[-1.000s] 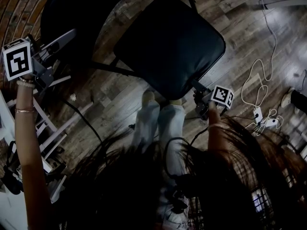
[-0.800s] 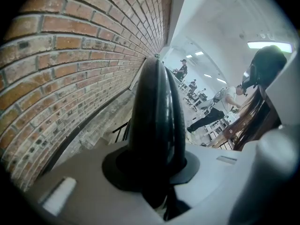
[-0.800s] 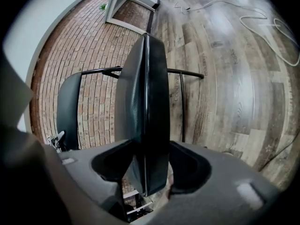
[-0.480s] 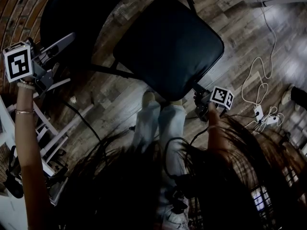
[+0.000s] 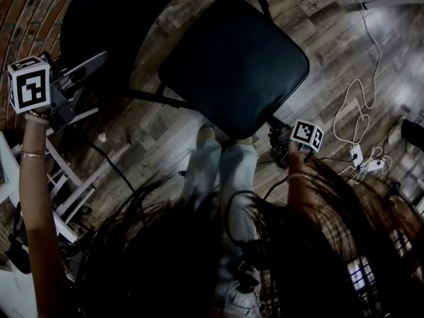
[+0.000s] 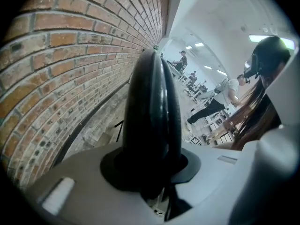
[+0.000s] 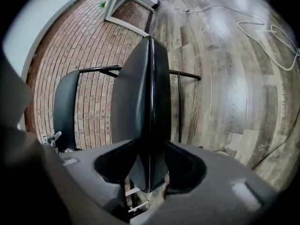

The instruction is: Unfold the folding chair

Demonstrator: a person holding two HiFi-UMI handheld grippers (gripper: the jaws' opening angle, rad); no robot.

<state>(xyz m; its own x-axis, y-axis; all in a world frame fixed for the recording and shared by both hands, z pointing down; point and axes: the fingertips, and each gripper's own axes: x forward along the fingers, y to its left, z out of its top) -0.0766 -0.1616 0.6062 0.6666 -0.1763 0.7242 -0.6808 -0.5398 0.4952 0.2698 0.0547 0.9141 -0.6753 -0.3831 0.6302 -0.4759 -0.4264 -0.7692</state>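
Over the last second little has shifted. My left tongs (image 5: 83, 71) have tipped slightly beside the backrest (image 5: 106, 25), and my right tongs (image 5: 275, 131) are where they were, at the near right corner of the seat (image 7: 140, 102). The folding chair (image 5: 232, 65) has not moved on the wooden floor (image 5: 165, 131).

At far left is the brick wall (image 6: 70, 64). My left tongs reach along it towards the backrest's near edge. In the left gripper view that dark padded edge stands on end between the jaws, which are partway apart and opening.

The chair stands opened out. In the head view its long axis runs from the backrest at upper left across to the seat's rounded right-hand corner. The seat lies flat, facing up, and the backrest rises behind it next to the wall. A black frame tube (image 5: 156, 99) joins the two on the side nearer me. My legs (image 5: 218, 171) are just below the seat's near corner.

My right tongs point up and left at that corner. In the right gripper view the seat is edge-on between the jaws, which are fairly wide and closing round it.

Farther right, a white cable (image 5: 358, 111) loops over the floor, well apart from the chair.
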